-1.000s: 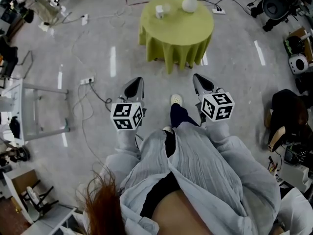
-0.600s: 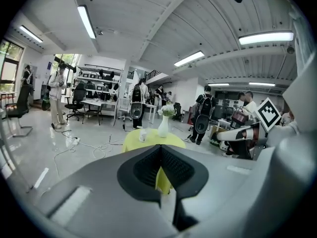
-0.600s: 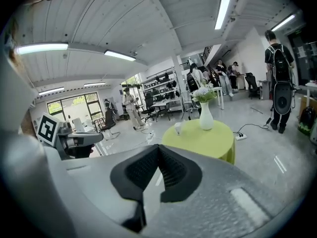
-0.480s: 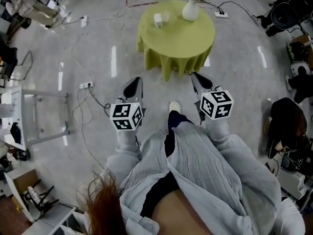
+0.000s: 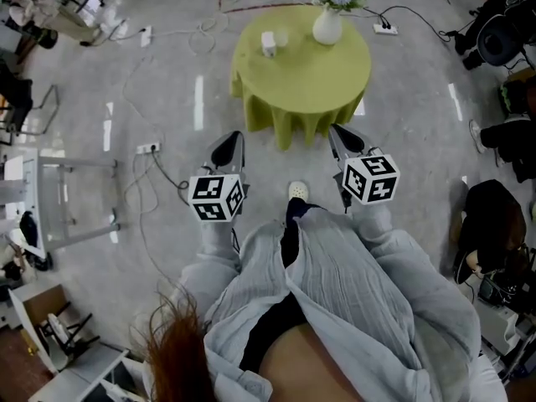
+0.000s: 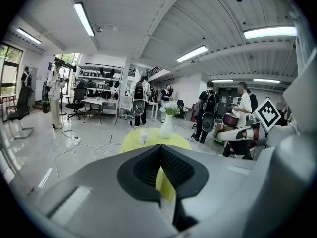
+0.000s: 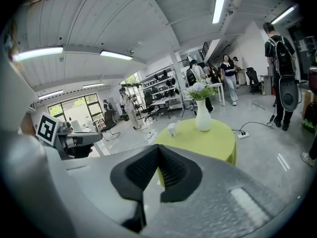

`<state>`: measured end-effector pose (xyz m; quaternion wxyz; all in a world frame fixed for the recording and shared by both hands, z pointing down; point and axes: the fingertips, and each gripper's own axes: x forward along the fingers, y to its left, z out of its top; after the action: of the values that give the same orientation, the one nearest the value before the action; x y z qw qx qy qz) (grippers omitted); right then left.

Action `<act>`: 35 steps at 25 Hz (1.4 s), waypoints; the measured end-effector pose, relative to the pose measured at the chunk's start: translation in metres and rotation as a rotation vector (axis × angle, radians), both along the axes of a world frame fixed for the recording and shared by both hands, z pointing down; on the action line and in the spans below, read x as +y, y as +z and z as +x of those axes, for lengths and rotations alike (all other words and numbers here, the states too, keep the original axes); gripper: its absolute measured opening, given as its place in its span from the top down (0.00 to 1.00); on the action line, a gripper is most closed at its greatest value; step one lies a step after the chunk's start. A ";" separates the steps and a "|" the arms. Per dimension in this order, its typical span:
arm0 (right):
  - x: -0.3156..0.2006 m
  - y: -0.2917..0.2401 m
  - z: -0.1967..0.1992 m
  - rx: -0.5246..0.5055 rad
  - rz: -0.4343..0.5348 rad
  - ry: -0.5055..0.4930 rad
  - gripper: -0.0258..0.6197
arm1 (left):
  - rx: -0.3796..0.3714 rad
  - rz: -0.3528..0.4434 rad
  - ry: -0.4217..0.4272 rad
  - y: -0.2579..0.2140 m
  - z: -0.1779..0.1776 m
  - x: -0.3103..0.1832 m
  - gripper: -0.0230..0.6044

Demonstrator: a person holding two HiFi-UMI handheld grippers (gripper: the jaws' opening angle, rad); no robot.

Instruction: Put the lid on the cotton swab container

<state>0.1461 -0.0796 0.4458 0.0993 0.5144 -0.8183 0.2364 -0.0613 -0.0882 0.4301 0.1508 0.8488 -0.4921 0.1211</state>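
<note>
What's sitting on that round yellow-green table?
A white vase of flowers and a small white container, with something clear beside it, too small to identify. The cloth hides the tabletop and legs.

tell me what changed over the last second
The round green table with the vase has slid down the head view, so the person has stepped closer to it. Nothing was taken hold of or let go. The left gripper and right gripper stay held out in front, jaws together and empty. The small white container sits untouched on the table.
</note>
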 end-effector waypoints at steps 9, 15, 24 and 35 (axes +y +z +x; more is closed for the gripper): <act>-0.033 0.008 0.010 -0.016 0.011 -0.023 0.96 | -0.008 0.038 -0.038 0.003 0.016 -0.023 0.93; -0.035 0.016 -0.002 -0.025 -0.016 -0.058 0.96 | -0.012 0.019 -0.060 0.006 0.008 -0.020 0.93; -0.057 0.024 -0.006 -0.020 -0.034 -0.066 0.96 | -0.014 -0.001 -0.044 0.016 0.011 -0.050 0.93; -0.141 0.006 -0.008 -0.015 -0.023 -0.034 0.96 | 0.000 0.008 0.003 0.002 0.014 -0.140 0.93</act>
<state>0.1384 -0.2206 0.4516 0.1032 0.4976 -0.8248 0.2479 -0.0476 -0.2285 0.4320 0.1474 0.8500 -0.4914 0.1195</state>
